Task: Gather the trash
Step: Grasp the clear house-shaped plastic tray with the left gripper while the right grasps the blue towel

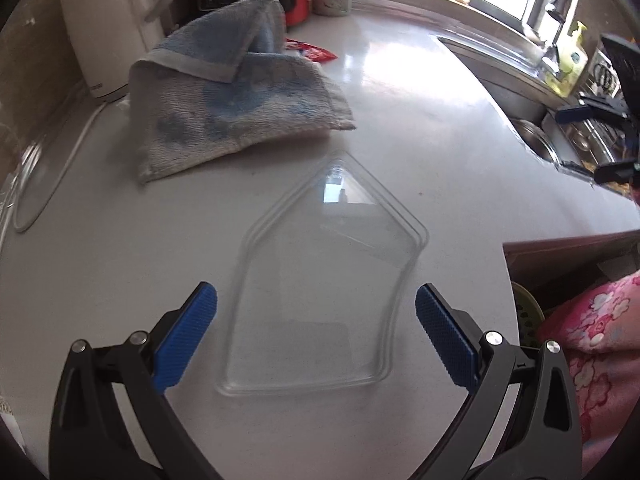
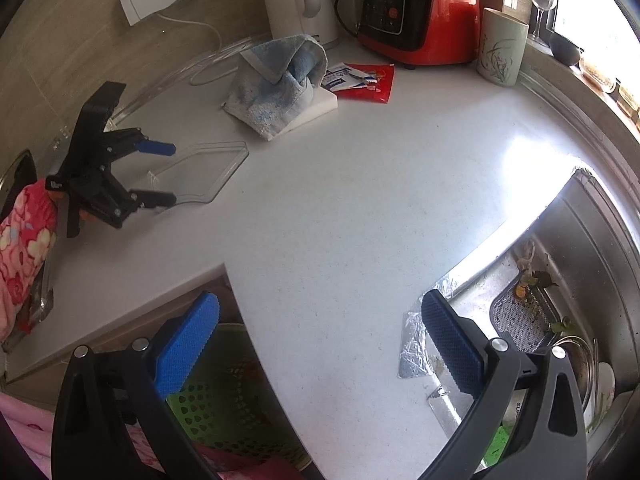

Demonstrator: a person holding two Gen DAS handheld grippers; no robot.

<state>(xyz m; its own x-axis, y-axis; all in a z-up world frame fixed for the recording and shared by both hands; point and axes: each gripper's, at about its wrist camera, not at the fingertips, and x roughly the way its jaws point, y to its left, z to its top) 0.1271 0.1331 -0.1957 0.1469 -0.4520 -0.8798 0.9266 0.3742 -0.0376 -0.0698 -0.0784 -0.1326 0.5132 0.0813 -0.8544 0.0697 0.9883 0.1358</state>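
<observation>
Nearby, towel (image 1: 236, 92) (crumpled) beyond clear tray (image 1: 320, 280)

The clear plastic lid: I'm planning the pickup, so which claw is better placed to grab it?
Left. The left claw is open, straddling the clear plastic lid; the right claw hangs open near the sink.

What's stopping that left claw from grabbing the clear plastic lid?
Nothing visible. The left gripper is open, one finger on each side of the clear lid, which lies flat on the bare counter. The towel sits beyond the lid, apart from it. The right gripper is off by the sink.
</observation>
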